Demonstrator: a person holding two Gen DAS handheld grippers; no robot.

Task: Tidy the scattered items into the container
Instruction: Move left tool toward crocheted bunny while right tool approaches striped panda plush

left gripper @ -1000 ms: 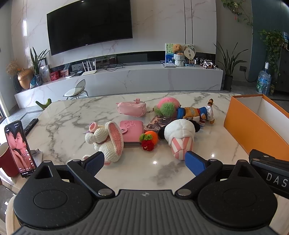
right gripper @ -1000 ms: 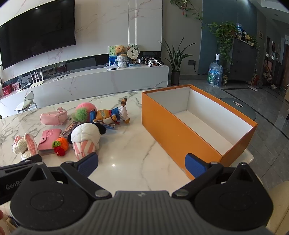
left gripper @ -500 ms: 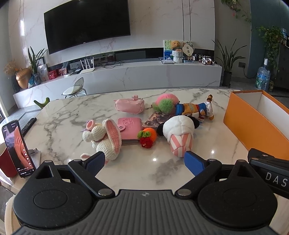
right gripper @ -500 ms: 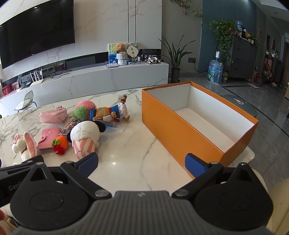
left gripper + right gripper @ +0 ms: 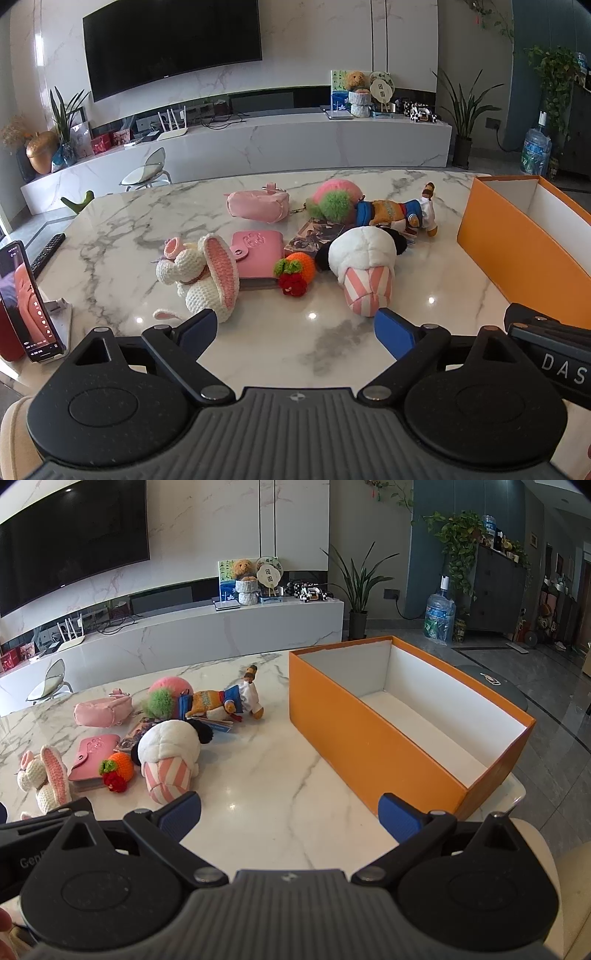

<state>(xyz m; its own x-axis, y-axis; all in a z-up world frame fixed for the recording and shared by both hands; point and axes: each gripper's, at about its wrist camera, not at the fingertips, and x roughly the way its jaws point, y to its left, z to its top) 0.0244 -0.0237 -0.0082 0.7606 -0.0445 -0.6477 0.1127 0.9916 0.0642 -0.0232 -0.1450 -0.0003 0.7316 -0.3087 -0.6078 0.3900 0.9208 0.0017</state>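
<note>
Several toys lie scattered on the marble table [image 5: 110,229]: a crochet bunny [image 5: 207,275], a pink wallet [image 5: 256,251], an orange crochet fruit [image 5: 295,271], a white plush with a striped pink body [image 5: 364,271], a pink pouch [image 5: 258,206], a pink-green pompom [image 5: 332,197] and a dog plush [image 5: 399,214]. The empty orange box [image 5: 406,723] stands at the right. My left gripper [image 5: 295,328] is open and empty, just short of the bunny and the striped plush. My right gripper [image 5: 290,816] is open and empty near the table's front edge, left of the box.
A phone on a stand [image 5: 26,299] and a red cup [image 5: 7,339] sit at the table's left front corner. A remote [image 5: 46,253] lies near the left edge. A card or booklet [image 5: 317,236] lies under the plush toys. Behind the table is a white TV console [image 5: 295,140].
Both grippers have risen slightly and tipped down over the table; the toys sit lower in view. Nothing on the table has moved. Both grippers stay open.
</note>
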